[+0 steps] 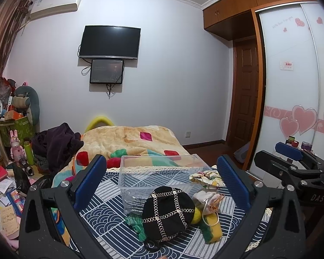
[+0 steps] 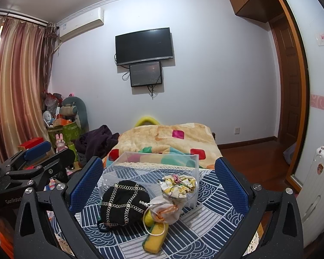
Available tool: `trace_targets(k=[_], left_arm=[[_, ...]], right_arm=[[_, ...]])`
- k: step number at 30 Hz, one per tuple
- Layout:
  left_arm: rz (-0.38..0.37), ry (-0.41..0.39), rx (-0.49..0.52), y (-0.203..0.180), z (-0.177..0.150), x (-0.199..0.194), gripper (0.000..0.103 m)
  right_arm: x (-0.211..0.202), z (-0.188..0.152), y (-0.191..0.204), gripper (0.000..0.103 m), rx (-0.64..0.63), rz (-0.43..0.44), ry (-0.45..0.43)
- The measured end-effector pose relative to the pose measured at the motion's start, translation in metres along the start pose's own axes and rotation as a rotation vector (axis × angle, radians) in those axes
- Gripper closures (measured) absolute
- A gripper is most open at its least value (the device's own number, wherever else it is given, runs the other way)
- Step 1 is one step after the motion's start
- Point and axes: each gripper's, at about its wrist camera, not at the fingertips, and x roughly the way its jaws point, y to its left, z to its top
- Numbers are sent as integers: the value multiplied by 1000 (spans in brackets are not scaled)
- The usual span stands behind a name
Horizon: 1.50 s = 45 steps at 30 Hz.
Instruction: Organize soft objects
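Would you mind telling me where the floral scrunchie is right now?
In both wrist views the floral scrunchie lies on the patterned cloth, against the clear plastic bin's right front corner, just behind the white drawstring pouch.

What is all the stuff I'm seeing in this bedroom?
Clear plastic bin: one, transparent, on the blue patterned cloth.
Black hat: one, gold-chain grid, in front of bin.
Drawstring pouch: one, white, right of hat.
Sponge: one, yellow-green, below pouch.
Scrunchie: one, floral, by bin.
Blanket: one, tan with coloured patches, behind bin.
Television: one, black, wall.
Left tool: one, blue pads, open.
Right tool: one, blue pads, open.
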Motion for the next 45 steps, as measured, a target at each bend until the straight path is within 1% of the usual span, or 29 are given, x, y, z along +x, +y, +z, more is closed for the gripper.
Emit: trace_targets(k=[12, 19, 24, 29, 30, 32, 36, 38, 41, 42, 44, 45], left_arm=[[-5, 2, -2, 0, -1, -1, 0], [7, -6, 12, -2, -5, 0, 0], [-1, 41, 16, -2, -11, 14, 0], [-23, 130, -24, 7, -26, 40, 1], [-30, 145, -37, 9, -30, 45, 2], [-43, 178, -48, 11, -37, 54, 16], [-36, 253, -44, 12, -54, 74, 22], [-33, 284, -34, 11, -62, 83, 29], [-31, 323, -36, 13, -70, 94, 33], [-33, 333, -41, 15, -73, 98, 35], [-36, 350, -52, 19, -78, 104, 39], [-38, 361, -59, 22, -80, 107, 41]], right_arm=[[0, 0, 1, 0, -2, 1, -2], [0, 0, 1, 0, -2, -2, -4], [5, -3, -3, 0, 3, -18, 10], [20, -11, -15, 0, 32, -29, 57], [23, -13, -17, 0, 37, -32, 67], [29, -18, -21, 0, 47, -36, 87], [46, -31, -29, 1, 68, -40, 149], [52, -36, -32, 8, 77, -39, 178], [62, -42, -37, 16, 97, -36, 223], [65, -44, -39, 17, 107, -31, 236], [71, -48, -43, 23, 123, -18, 260], [74, -49, -44, 25, 130, -14, 273]])
